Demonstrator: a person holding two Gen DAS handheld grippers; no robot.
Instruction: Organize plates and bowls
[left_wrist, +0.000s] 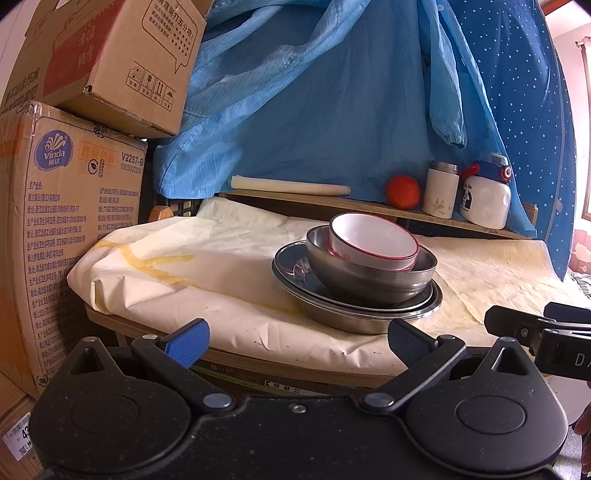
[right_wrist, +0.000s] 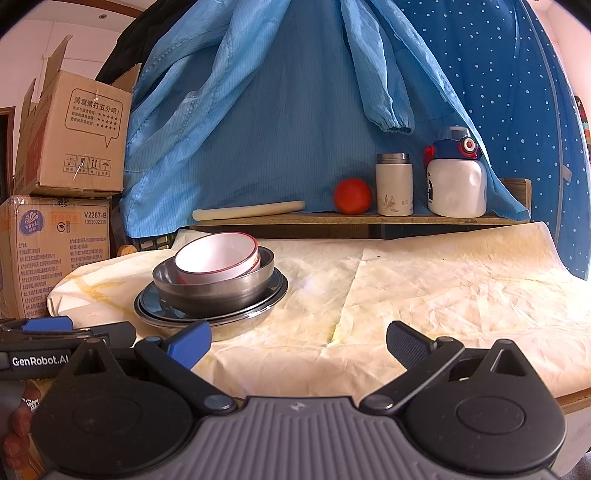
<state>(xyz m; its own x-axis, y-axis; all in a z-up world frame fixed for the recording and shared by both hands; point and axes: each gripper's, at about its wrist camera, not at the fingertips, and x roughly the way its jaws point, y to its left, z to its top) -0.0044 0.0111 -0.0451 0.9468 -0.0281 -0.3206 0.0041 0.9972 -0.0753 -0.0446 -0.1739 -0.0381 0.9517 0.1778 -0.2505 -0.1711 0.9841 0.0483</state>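
Observation:
A stack of dishes stands on the paper-covered table (left_wrist: 221, 266). A white bowl with a red rim (left_wrist: 373, 236) sits tilted inside a steel bowl (left_wrist: 369, 275), which rests on steel plates (left_wrist: 354, 306). In the right wrist view the white bowl (right_wrist: 216, 256), steel bowl (right_wrist: 214, 290) and plates (right_wrist: 210, 314) are at the left. My left gripper (left_wrist: 297, 345) is open and empty, just in front of the stack at the table's near edge. My right gripper (right_wrist: 299, 345) is open and empty, to the right of the stack.
A wooden shelf (right_wrist: 351, 219) behind the table holds a white roll (right_wrist: 247, 210), an orange ball (right_wrist: 352, 195), a white flask (right_wrist: 393, 184) and a white bottle (right_wrist: 456, 181). Cardboard boxes (left_wrist: 70, 221) are stacked at the left. Blue garments (right_wrist: 295, 92) hang behind.

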